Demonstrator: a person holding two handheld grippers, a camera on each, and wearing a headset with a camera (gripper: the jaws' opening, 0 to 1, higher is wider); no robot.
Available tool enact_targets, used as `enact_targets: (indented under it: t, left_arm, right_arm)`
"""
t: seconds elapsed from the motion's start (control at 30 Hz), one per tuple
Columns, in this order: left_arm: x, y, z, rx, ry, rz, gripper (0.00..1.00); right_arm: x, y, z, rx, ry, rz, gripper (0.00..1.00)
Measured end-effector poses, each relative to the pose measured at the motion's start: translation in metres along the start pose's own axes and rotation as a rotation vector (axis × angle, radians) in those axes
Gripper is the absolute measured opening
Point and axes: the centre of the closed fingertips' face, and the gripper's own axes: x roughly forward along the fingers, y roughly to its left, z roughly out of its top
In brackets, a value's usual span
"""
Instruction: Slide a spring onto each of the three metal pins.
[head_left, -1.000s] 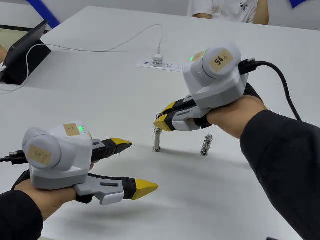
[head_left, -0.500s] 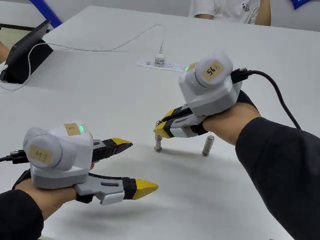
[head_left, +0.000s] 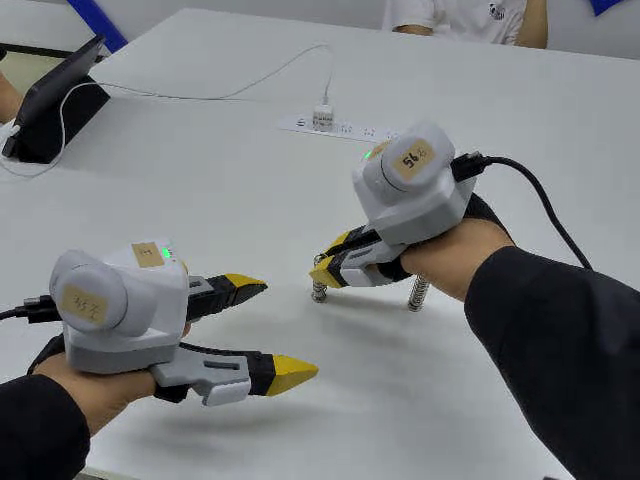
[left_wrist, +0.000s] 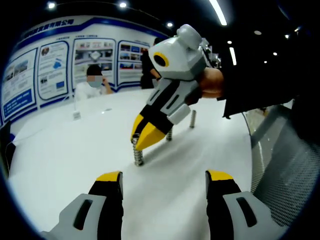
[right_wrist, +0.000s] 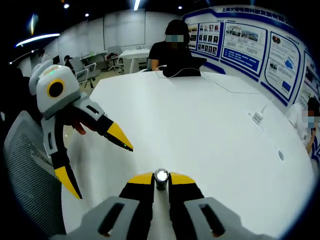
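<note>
My right gripper (head_left: 325, 270) is shut on a spring (head_left: 319, 291) that sits over an upright metal pin (left_wrist: 138, 153) on the white table. In the right gripper view the pin's round top (right_wrist: 161, 175) shows between the yellow tips of the right gripper (right_wrist: 161, 180). A second pin wearing a spring (head_left: 417, 292) stands just right of it, partly behind the hand. In the left gripper view two more pins (left_wrist: 170, 134) (left_wrist: 192, 119) stand behind the right gripper (left_wrist: 148, 136). My left gripper (head_left: 270, 330) hovers open at the front left, holding nothing; its jaws (left_wrist: 164, 180) stand wide apart.
A white power strip (head_left: 335, 126) with a plugged charger and cable lies at the back of the table (head_left: 200, 190). A dark tablet on a stand (head_left: 50, 100) sits at the far left. A person sits at the far edge. A mesh chair (left_wrist: 285, 165) stands beside the table.
My right gripper has come down along the pin with the spring, so less of the pin shows under it. The left gripper has stayed put.
</note>
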Motion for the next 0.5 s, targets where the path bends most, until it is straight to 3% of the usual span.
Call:
enact_targets:
  t: [0.5]
  left_arm:
    - [0.0007,-0.0003,0.0009,-0.006,-0.003,0.004,0.68]
  right_arm:
    - [0.0070,-0.0020,-0.0101,-0.003,0.040,0.002,0.13]
